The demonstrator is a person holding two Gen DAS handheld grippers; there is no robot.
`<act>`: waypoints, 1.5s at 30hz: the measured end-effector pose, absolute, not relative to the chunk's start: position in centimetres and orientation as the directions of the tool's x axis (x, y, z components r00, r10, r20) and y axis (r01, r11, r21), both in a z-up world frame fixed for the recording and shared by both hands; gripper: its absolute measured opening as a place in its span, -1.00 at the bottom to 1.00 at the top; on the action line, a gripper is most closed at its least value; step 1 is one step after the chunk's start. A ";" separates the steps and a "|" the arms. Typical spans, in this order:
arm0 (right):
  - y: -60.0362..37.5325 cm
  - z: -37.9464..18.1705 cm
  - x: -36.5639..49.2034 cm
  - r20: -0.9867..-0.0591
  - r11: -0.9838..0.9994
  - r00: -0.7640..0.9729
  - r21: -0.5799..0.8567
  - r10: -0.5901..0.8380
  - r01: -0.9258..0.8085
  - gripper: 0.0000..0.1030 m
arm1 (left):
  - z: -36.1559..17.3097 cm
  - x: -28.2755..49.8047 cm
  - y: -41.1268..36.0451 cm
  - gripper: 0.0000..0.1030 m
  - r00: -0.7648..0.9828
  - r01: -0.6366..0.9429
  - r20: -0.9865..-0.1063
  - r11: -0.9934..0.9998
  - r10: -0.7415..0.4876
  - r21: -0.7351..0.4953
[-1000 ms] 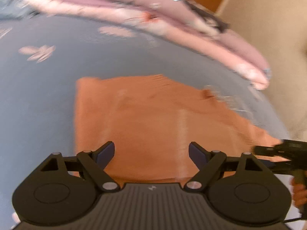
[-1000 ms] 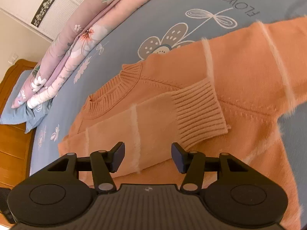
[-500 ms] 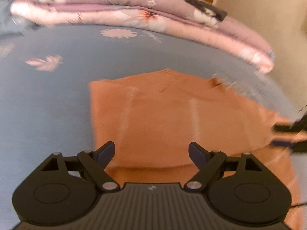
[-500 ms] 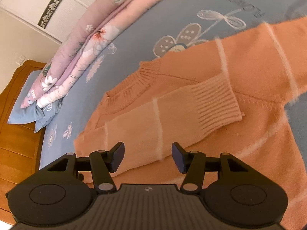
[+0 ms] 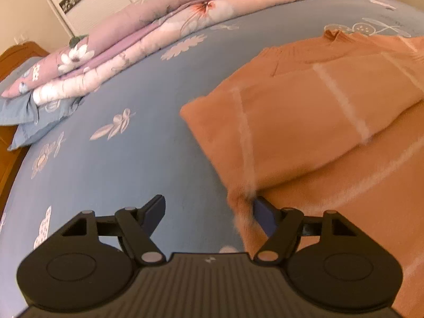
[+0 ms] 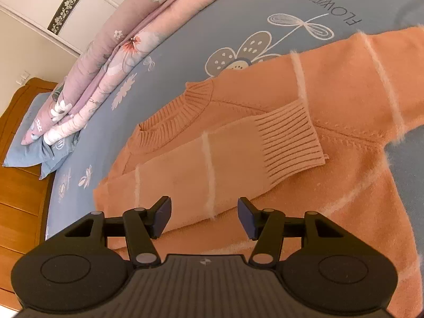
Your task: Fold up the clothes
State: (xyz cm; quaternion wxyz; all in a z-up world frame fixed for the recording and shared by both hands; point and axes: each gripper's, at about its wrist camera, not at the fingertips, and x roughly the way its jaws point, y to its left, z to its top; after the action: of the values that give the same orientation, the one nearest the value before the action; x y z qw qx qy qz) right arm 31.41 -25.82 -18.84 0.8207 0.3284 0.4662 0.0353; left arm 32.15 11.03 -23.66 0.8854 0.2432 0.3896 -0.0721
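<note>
One orange sweater (image 6: pixel 331 137) on blue bed sheet (image 5: pixel 119 164), one sleeve (image 6: pixel 225 159) folded across chest. Two grippers, left gripper (image 5: pixel 209 212) and right gripper (image 6: pixel 204 214), both spread wide, grasping nothing.

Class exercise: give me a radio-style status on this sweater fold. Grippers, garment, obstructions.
Left gripper open at sweater edge. Right gripper open over folded sleeve. Orange sweater flat on the bed, one sleeve across chest. Nothing in the way.
</note>
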 end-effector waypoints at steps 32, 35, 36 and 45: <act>-24.8 -18.4 32.7 -0.756 0.824 0.545 0.533 0.362 0.191 0.18 | -19.6 32.2 18.2 0.32 0.761 0.008 -0.633 0.976 -0.146 -0.215; -24.9 -18.2 33.1 -0.759 0.831 0.555 0.518 0.339 0.200 0.18 | -21.0 35.5 16.7 0.31 0.739 0.045 -0.660 0.987 -0.137 -0.154; -24.9 -18.1 33.2 -0.765 0.838 0.559 0.504 0.320 0.209 0.18 | -21.8 36.1 16.3 0.31 0.715 0.047 -0.688 0.990 -0.125 -0.131; -27.7 -19.7 31.7 -0.828 0.776 0.546 0.427 0.128 0.465 0.18 | -22.3 35.9 15.3 0.32 0.692 0.047 -0.716 0.995 -0.096 -0.089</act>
State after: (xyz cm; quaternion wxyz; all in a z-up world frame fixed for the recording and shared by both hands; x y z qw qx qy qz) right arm 31.68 -27.68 -19.69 0.8194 0.3187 0.4653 -0.1027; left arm 35.91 15.32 -22.25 0.9191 -0.0317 0.3908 -0.0390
